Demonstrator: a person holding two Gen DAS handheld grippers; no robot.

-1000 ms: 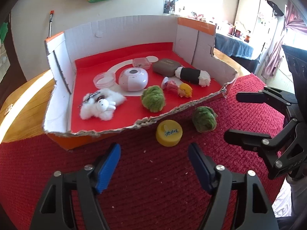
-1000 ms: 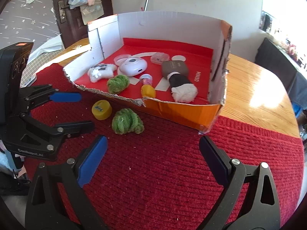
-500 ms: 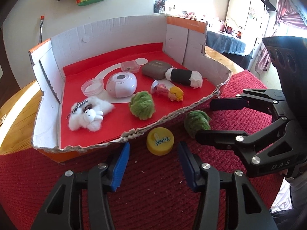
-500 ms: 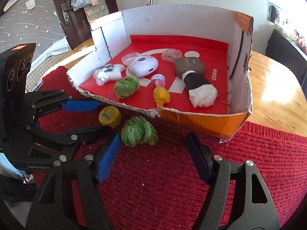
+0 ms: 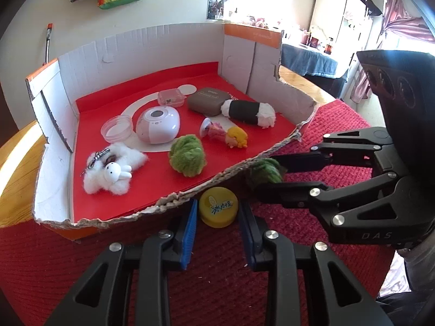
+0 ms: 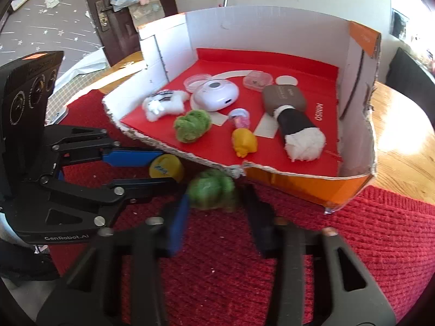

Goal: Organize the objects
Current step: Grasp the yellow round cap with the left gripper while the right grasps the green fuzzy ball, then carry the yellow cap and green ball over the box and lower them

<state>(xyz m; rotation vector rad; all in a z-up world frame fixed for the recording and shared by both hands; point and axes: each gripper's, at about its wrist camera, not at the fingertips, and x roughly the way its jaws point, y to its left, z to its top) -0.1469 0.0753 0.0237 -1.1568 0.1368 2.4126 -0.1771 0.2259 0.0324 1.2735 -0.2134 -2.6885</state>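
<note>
Yellow cap sits on the red mat at lower centre of the left wrist view, just outside the torn front edge of the cardboard box. The left gripper has just been closing, and its blue pads now stand at either side of the cap, touching or nearly touching its rim; a firm squeeze cannot be made out.

To the cap's right in that view, a green fuzzy ball lies on the mat against the box edge. In the right wrist view it is blurred, at centre. The right gripper has also just been closing, with the ball between its fingers, which sit close at both sides; whether they press it is unclear through the blur.

Inside the box, on its red floor, lie a second green ball, a white plush rabbit, a white rounded device, a clear round dish, a small yellow-headed figure, a brown case and a black-and-white plush roll.
</note>
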